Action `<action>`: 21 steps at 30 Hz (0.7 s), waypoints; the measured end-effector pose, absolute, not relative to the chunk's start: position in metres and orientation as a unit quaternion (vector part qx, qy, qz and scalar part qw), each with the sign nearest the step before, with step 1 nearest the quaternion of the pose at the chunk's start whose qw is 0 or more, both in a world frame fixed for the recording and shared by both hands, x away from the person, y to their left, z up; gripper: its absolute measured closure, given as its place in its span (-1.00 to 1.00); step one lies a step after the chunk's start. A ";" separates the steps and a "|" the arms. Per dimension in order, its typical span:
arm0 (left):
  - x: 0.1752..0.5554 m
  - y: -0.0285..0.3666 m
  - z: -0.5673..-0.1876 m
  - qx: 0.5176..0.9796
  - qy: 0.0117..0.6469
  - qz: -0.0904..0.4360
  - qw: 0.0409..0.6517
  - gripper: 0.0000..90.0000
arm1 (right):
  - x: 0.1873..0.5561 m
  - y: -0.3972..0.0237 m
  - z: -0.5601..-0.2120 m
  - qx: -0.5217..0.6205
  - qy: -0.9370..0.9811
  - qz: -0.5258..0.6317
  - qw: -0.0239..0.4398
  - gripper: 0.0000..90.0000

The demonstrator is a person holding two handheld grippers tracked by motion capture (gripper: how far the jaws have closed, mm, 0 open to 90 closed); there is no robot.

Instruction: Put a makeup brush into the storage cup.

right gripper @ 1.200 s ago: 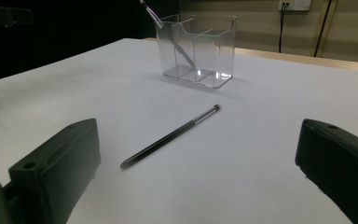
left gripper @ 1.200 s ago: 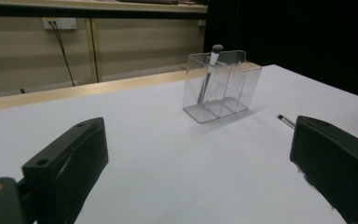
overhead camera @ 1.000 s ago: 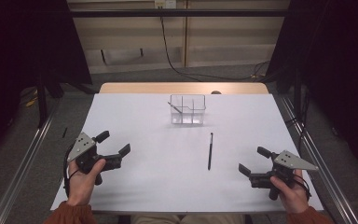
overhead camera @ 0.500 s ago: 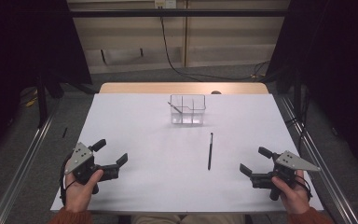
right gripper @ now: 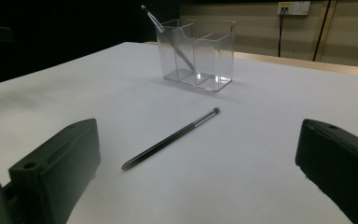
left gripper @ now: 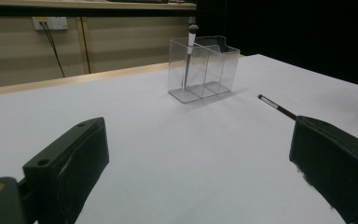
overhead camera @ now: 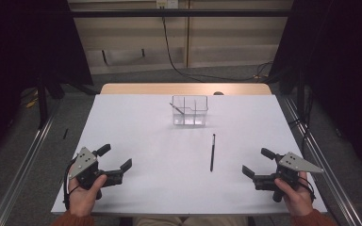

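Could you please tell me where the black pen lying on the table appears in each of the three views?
High view: black pen, right of centre, lying lengthwise.
Left gripper view: pen at right, partly behind the right jaw.
Right gripper view: pen in the centre, diagonal.
Shared landmark: clear organiser, beyond the pen.

High overhead, two low gripper views

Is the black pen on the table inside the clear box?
No, the black pen lies flat on the white table, apart from the clear box, which holds a different thin brush.
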State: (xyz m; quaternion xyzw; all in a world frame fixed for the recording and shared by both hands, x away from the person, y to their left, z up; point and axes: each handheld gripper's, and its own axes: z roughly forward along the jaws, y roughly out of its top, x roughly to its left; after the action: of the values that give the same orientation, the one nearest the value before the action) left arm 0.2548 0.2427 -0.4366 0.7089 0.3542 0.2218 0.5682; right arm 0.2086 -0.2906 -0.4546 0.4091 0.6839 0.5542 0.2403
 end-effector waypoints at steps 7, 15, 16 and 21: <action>0.253 0.248 -0.436 0.706 0.362 0.218 0.568 -0.91 | 0.209 -0.291 -0.452 0.408 0.680 0.557 0.248 -1.00; 0.250 0.243 -0.434 0.713 0.354 0.223 0.563 -0.91 | 0.213 -0.286 -0.448 0.404 0.679 0.560 0.249 -0.98; 0.250 0.241 -0.434 0.710 0.357 0.218 0.567 -0.91 | 0.214 -0.285 -0.447 0.402 0.681 0.560 0.249 -0.99; 0.250 0.241 -0.434 0.713 0.354 0.217 0.565 -0.91 | 0.220 -0.283 -0.443 0.399 0.683 0.557 0.254 -0.99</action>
State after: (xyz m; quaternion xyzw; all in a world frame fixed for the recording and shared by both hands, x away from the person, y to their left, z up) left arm 0.2498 0.2411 -0.4340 0.7131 0.3536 0.2170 0.5651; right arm 0.2196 -0.2829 -0.4430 0.3993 0.6826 0.5571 0.2535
